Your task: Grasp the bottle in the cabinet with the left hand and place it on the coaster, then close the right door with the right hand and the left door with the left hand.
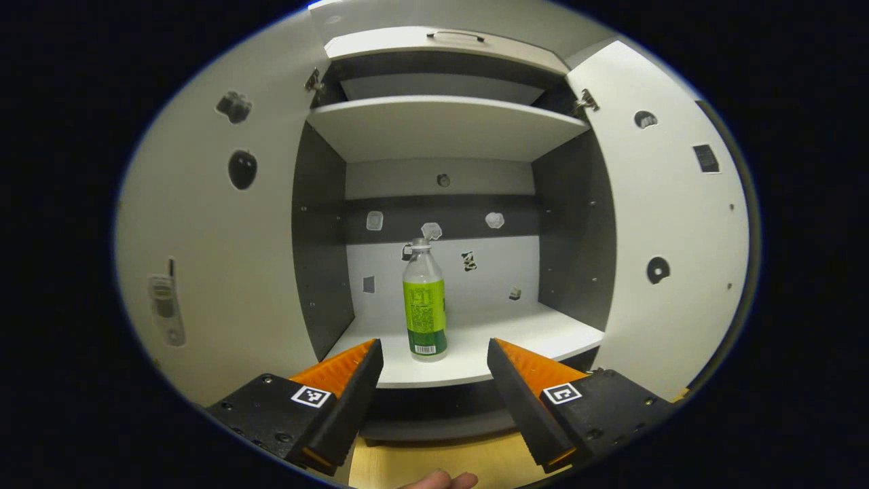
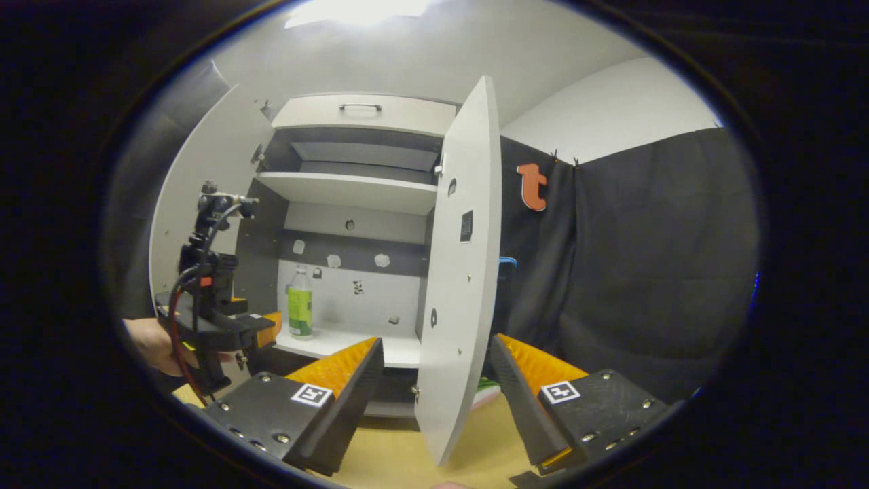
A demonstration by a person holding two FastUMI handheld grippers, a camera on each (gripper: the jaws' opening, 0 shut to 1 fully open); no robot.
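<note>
Both doors open, the bottle (image 1: pixel 425 305) stands upright on the cabinet's lower shelf (image 1: pixel 516 336) — left gripper (image 1: pixel 434 380) fingers apart before it. Right gripper (image 2: pixel 434 380), fingers apart, faces the right door (image 2: pixel 458 272) edge-on — a hand (image 2: pixel 153 343) holds the left gripper.

The place is a staged recording booth, not a lived-in home. A white cabinet (image 2: pixel 353 224) with dark inner walls stands on a pale wooden surface (image 2: pixel 400 455), both doors swung open, its shelves almost bare. Small picture stickers (image 1: pixel 242 168) dot the doors and back panel. Black cloth (image 2: pixel 645 272) hangs beside it as a wall, below a plain white wall (image 2: pixel 611 109).
</note>
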